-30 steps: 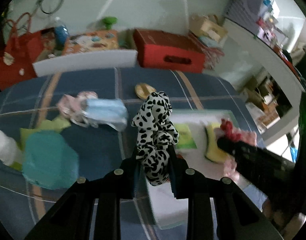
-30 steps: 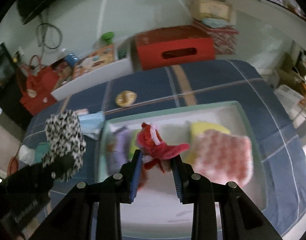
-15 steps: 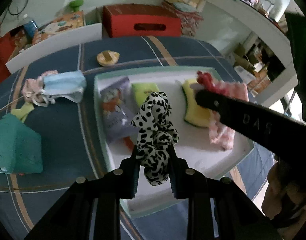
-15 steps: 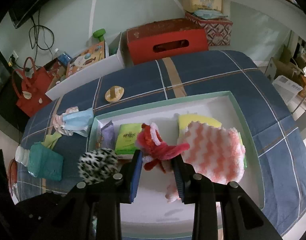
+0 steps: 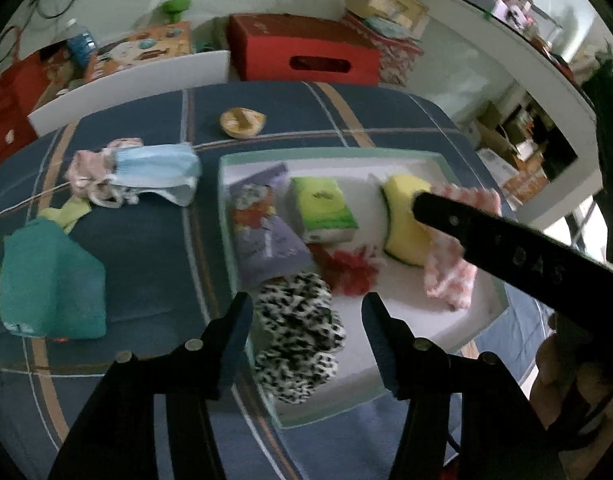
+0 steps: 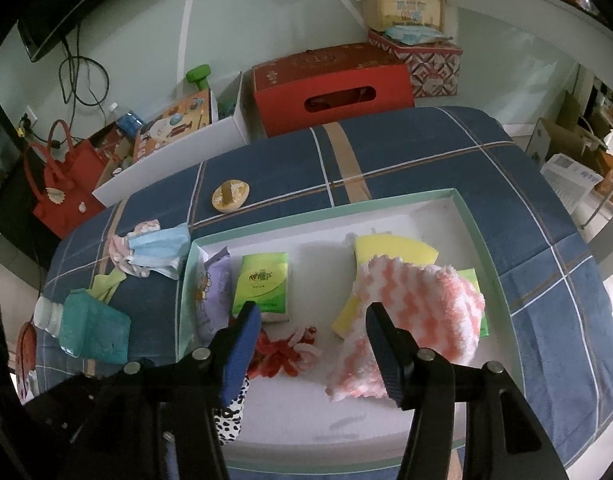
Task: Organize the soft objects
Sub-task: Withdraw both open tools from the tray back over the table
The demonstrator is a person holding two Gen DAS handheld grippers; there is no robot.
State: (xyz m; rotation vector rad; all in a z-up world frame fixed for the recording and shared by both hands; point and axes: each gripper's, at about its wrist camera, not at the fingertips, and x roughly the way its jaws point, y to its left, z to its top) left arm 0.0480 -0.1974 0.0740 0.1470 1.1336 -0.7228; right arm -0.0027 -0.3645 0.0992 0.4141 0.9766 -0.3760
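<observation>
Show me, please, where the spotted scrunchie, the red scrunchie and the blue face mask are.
spotted scrunchie [image 5: 296, 332], left wrist view, middle of its bunched fabric.
red scrunchie [image 6: 284, 354], right wrist view, its red ruffle.
blue face mask [image 5: 154, 168], left wrist view, pleated front.

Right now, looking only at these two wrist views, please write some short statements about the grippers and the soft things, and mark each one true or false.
1. The left gripper is open. True.
2. The right gripper is clamped on the red scrunchie. False: its fingers are spread and the scrunchie lies on the tray floor.
3. The spotted scrunchie lies at the tray's near left corner. True.
4. The blue face mask is inside the tray. False: it lies on the blue cloth, left of the tray.
5. The pink-and-white fluffy cloth partly covers the yellow sponge. True.
</observation>
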